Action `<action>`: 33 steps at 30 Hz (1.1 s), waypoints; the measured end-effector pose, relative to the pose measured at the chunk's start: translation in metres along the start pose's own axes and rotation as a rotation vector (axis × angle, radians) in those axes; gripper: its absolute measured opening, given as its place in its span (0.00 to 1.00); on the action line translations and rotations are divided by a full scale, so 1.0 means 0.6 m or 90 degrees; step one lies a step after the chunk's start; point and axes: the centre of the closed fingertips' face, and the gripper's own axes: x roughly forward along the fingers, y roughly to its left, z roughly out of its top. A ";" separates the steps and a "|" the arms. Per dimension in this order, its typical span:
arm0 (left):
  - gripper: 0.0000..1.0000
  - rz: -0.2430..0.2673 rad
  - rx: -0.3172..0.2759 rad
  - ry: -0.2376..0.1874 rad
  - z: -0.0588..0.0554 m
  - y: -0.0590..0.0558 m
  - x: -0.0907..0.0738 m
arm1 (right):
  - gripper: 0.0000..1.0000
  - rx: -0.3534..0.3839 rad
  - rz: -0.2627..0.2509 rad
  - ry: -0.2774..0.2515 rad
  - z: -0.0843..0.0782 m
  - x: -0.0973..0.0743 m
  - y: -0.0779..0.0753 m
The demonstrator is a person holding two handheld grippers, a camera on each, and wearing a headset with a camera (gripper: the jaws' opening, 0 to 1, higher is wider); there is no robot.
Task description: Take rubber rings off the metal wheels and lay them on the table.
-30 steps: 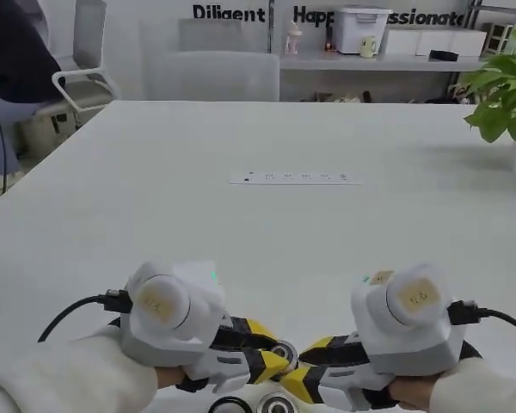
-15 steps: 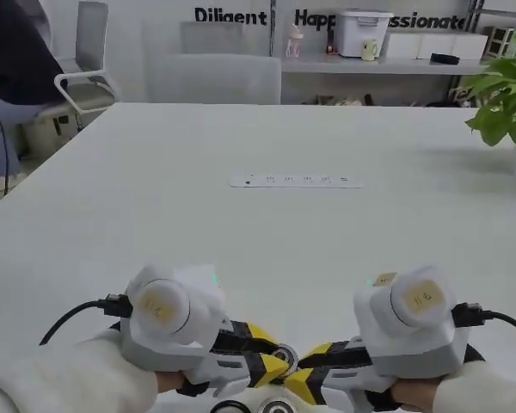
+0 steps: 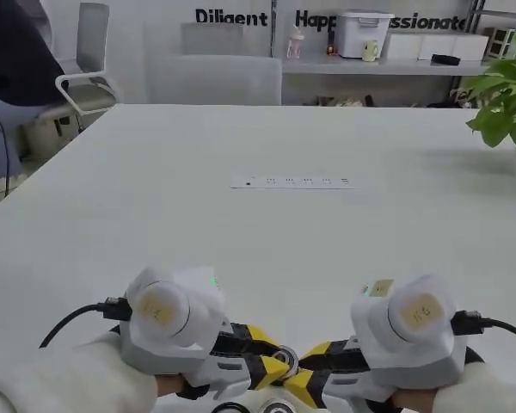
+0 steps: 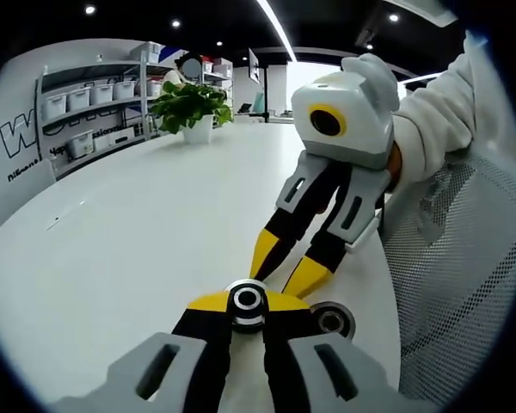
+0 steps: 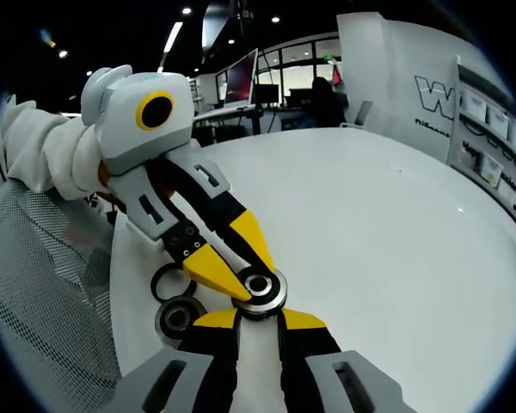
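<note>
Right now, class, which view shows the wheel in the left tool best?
The left gripper view: the wheel sits face-on in the left tool. The right gripper view shows it tilted; the head view, small.

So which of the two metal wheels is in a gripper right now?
The wheel clamped in the left gripper; the other wheel lies flat on the table beside it, with no gripper on it.

Wheel [image 5: 264,291]: shiny metal, black rubber rim. Loose ring [image 5: 168,281]: matt rubber. Table [image 3: 284,232]: smooth matt white.
</note>
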 end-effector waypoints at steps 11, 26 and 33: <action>0.08 0.003 0.001 0.003 -0.001 0.001 0.001 | 0.00 -0.004 -0.012 0.011 -0.006 -0.002 -0.006; 0.07 0.004 0.003 0.002 0.000 0.000 0.001 | 0.00 0.159 -0.030 0.017 -0.011 -0.007 -0.024; 0.07 0.004 0.003 0.001 0.000 0.000 0.002 | 0.00 0.244 -0.024 0.008 -0.010 -0.011 -0.027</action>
